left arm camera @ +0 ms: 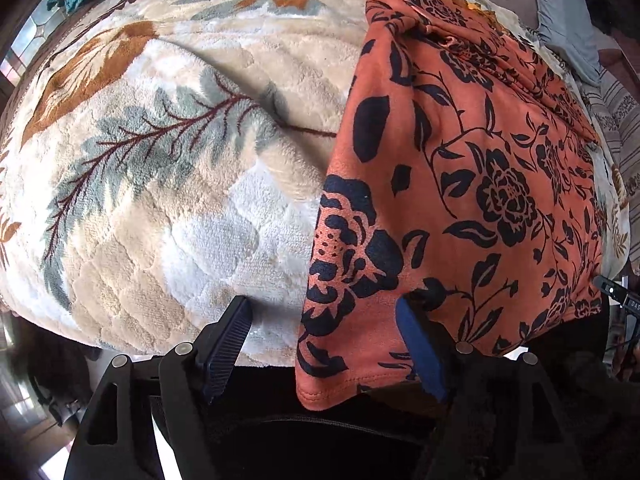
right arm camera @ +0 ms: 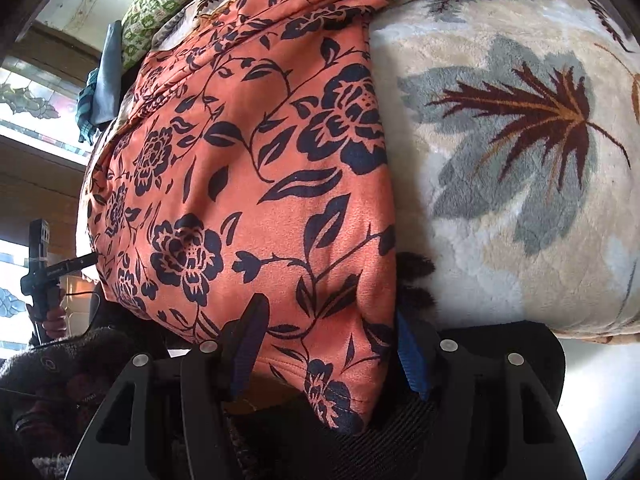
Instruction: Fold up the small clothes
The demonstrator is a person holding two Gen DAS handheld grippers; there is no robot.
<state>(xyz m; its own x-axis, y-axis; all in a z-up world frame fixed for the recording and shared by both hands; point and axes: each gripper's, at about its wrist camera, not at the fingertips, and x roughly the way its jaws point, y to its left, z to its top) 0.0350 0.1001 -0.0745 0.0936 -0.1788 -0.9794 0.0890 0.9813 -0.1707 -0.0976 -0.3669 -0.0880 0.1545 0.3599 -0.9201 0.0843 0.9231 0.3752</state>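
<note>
1. Garment (left arm camera: 460, 168) lay on the blanket (left arm camera: 168, 184): orange cloth with a dark floral print, stretched along the bed, its near hem hanging over the edge toward you.
2. Your left gripper (left arm camera: 324, 320) had its fingers wide apart. The left finger (left arm camera: 228, 344) rested over bare blanket just beside the cloth; the right finger (left arm camera: 420, 352) lay against the garment's near part, with the hem corner drooping between the two. Nothing was pinched.
3. Your right gripper (right arm camera: 326, 336) was likewise spread. The garment (right arm camera: 248, 168) filled the gap between its fingers, and its hem hung down past them. The left finger (right arm camera: 248, 340) sat on top of the cloth; the right finger (right arm camera: 412, 360) stood at the cloth's right edge. The pads did not squeeze the fabric.
4. In the right view the blanket (right arm camera: 520, 160) showed to the right of the garment, with a grey and maroon leaf pattern.
5. The far end of the garment was bunched into folds near the far side of the bed in both views.
6. You had no box, basket or other container in either view; the garment sat straight on the blanket.
7. A green patterned cushion (right arm camera: 164, 8) lay beyond the garment's far end, left of it, in the right view.
</note>
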